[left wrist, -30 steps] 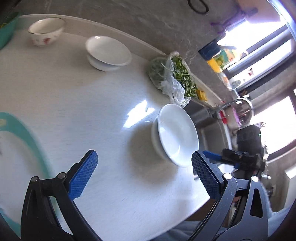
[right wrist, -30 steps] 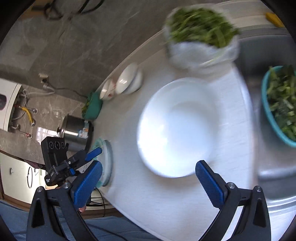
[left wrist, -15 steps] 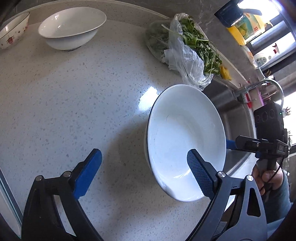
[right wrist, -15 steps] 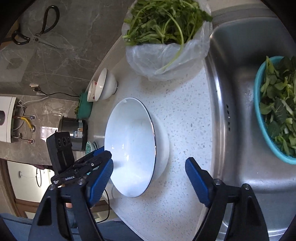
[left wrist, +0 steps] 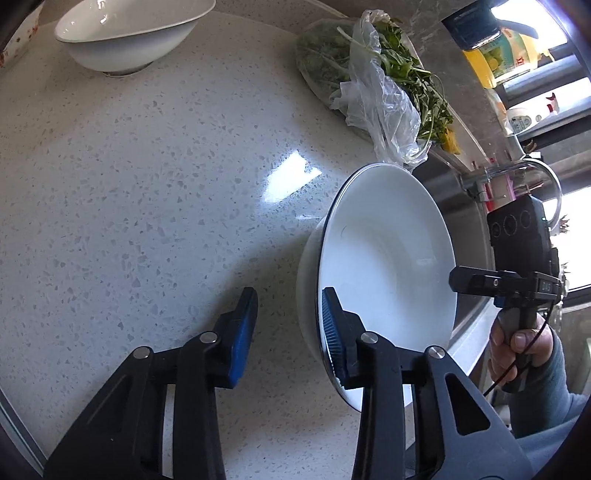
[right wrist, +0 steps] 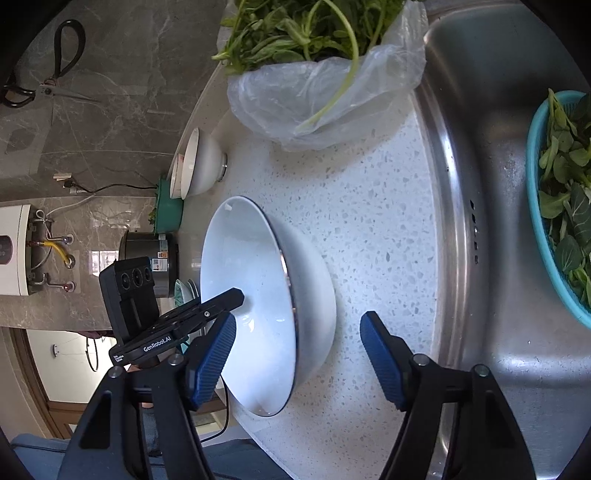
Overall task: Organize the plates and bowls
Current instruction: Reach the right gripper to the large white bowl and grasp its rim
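Both wrist views close, facing opposite ways, sharing white bowl [left wrist: 388, 258] [right wrist: 251, 295].

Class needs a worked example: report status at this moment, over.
Left gripper open, straddling near rim of white bowl. Right gripper open, straddling its far rim. Bowl on counter. Bag of greens beyond, clear.

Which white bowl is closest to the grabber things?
The big white bowl by the sink. Both hand-held grippers straddle its rim, left and right. The other white bowl sits far back near the wall.
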`<state>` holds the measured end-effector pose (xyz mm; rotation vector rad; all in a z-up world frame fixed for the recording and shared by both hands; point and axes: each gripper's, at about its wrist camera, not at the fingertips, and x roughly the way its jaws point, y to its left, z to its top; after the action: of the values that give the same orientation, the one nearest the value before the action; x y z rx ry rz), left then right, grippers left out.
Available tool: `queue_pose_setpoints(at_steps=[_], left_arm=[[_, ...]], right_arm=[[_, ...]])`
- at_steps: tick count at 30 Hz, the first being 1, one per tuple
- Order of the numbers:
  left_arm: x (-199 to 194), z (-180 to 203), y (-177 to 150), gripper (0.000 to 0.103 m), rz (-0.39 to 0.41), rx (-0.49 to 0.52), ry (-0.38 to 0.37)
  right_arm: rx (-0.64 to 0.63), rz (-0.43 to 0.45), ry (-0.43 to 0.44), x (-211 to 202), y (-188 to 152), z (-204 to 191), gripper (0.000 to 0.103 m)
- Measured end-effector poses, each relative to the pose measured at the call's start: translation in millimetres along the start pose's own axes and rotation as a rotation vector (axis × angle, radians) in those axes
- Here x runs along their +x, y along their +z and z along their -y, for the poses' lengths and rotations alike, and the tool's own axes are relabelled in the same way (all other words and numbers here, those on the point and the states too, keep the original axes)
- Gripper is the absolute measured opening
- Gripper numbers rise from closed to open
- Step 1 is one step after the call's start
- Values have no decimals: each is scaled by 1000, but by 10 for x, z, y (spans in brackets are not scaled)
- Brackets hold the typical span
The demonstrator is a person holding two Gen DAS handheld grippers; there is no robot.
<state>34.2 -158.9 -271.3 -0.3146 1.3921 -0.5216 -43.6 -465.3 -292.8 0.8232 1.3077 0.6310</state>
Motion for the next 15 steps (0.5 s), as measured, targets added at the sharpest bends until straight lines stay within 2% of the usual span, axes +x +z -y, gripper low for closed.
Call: queue_pose_setpoints(at_steps=[3, 6, 9, 10, 12, 15], left_arm=[[19, 5, 20, 29, -15, 16, -20], [52, 19, 52, 25, -33, 22, -42], [112, 53, 99, 18, -49, 33, -68], [121, 65, 101, 16, -52, 37, -67], [151, 105, 133, 15, -59, 51, -48], [173, 122, 136, 15, -60, 50, -51]], right_arm=[[7, -21, 5, 19, 18, 48, 60], [3, -44, 0, 63, 33, 37, 55], [4, -56, -2, 93, 55, 27, 41], [5, -61, -12, 100, 62, 31, 34], [15, -63, -34, 106, 77, 60, 27], [6, -75, -41, 110, 79, 52, 27]])
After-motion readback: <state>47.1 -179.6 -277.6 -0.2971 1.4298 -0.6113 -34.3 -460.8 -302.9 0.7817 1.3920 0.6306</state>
